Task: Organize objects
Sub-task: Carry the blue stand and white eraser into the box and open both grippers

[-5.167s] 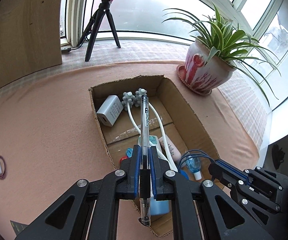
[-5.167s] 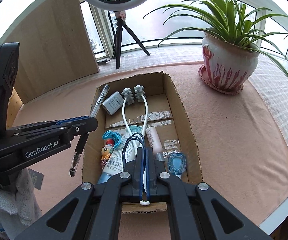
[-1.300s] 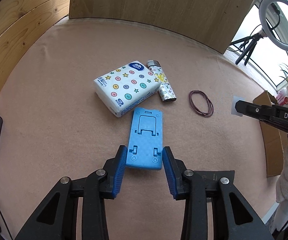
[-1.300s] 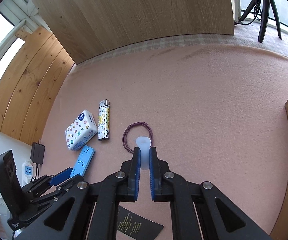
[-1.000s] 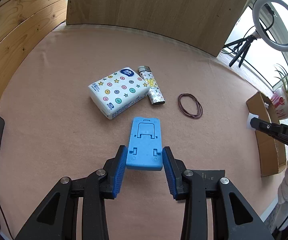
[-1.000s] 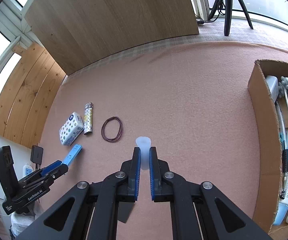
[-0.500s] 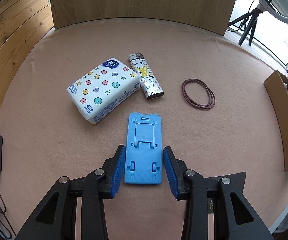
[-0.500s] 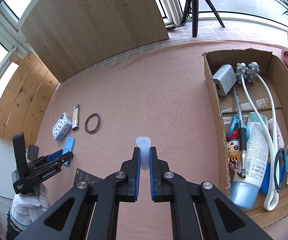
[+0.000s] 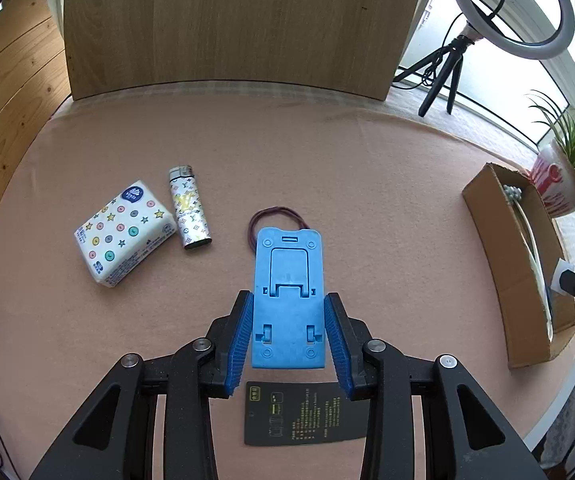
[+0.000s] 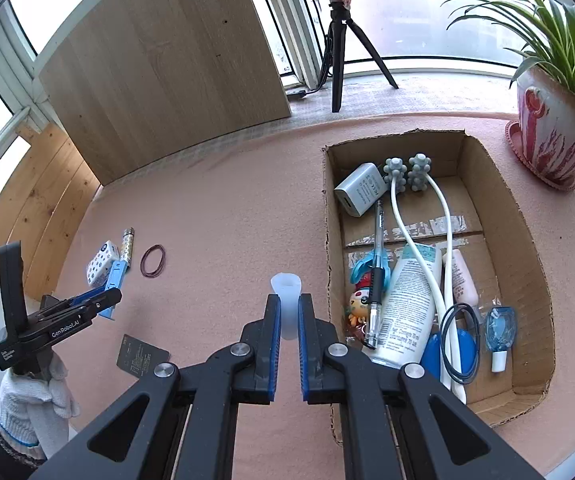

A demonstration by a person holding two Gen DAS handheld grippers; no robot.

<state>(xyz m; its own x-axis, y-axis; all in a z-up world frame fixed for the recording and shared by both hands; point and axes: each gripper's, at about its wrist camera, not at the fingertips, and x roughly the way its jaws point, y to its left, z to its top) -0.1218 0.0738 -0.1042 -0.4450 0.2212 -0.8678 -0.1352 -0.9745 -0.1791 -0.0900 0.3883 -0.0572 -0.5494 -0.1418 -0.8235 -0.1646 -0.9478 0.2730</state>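
Observation:
My left gripper (image 9: pixel 287 332) is shut on a blue phone stand (image 9: pixel 287 276) and holds it off the pink cloth, above a brown rubber band (image 9: pixel 275 214). A star-patterned tissue pack (image 9: pixel 123 232) and a patterned lighter (image 9: pixel 189 214) lie to the left. My right gripper (image 10: pixel 286 316) is shut on a small translucent white cap (image 10: pixel 285 286), just left of the cardboard box (image 10: pixel 399 148). The box holds a charger (image 10: pixel 359 194), a pen (image 10: pixel 375 280), a white tube (image 10: pixel 407 300) and several other items. In the right wrist view, the left gripper (image 10: pixel 103 300) with the stand (image 10: pixel 113 280) is at far left.
A black card (image 9: pixel 299 412) lies on the cloth under my left gripper. A potted plant (image 10: pixel 555 136) stands right of the box, a ring-light tripod (image 10: pixel 339 40) behind it. A wooden board (image 9: pixel 227 24) bounds the far side. A gloved hand (image 10: pixel 35 400) holds the left gripper.
The left gripper has lifted the blue stand off the cloth and carried it right, over the rubber band. The right gripper has moved with the white cap closer to the box.

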